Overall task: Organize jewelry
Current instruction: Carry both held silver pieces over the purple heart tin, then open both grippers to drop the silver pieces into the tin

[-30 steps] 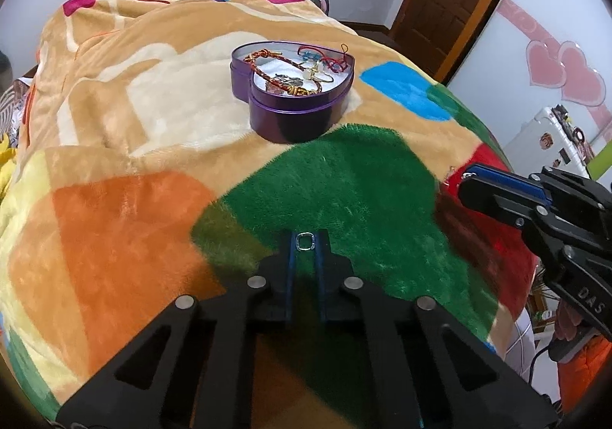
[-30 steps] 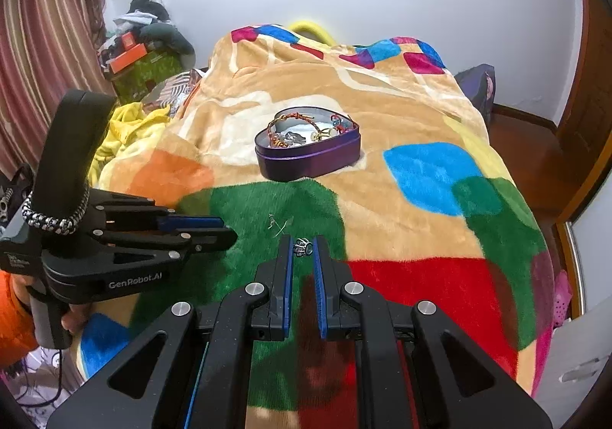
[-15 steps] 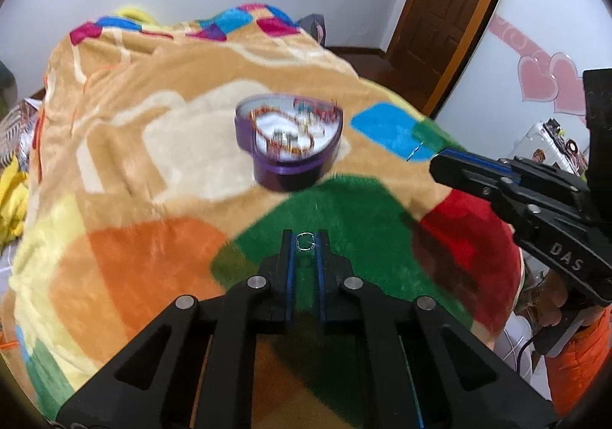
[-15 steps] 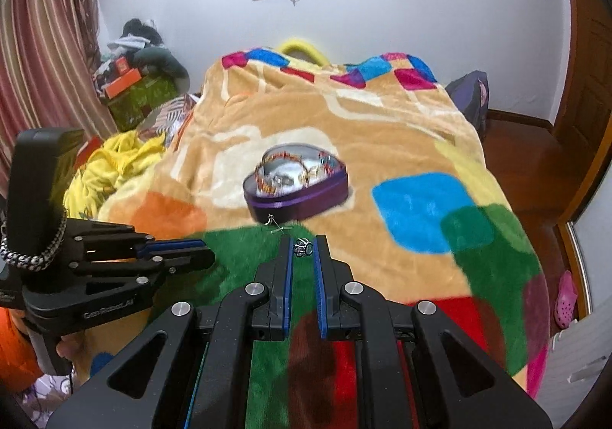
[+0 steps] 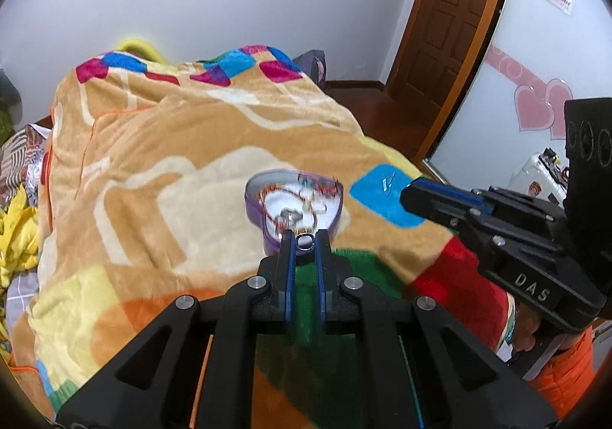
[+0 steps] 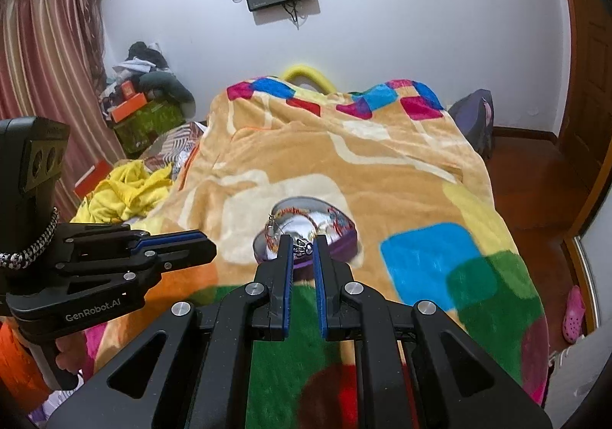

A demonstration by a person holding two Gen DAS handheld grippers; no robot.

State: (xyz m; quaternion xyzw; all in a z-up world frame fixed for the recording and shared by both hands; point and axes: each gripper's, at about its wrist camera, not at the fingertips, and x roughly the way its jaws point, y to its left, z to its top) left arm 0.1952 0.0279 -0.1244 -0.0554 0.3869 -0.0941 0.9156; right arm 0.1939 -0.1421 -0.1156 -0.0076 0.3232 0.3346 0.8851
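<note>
Two metal trinkets (image 5: 305, 240) above heart-shaped tin (image 5: 255, 199)

two grippers (image 5: 305, 240) (image 6: 303, 248), one heart-shaped box (image 5: 255, 204), one blanket (image 5: 160, 145)

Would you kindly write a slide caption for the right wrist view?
Right gripper pinching a small silver earring before the purple heart-shaped jewelry tin on a colorful blanket.

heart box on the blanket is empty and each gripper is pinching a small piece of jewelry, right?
Not quite. The heart box is not empty: the left wrist view shows bracelets and other jewelry lying in it. The rest holds: it sits on the blanket, the left gripper pinches a ring, and the right gripper pinches a small piece.
</note>
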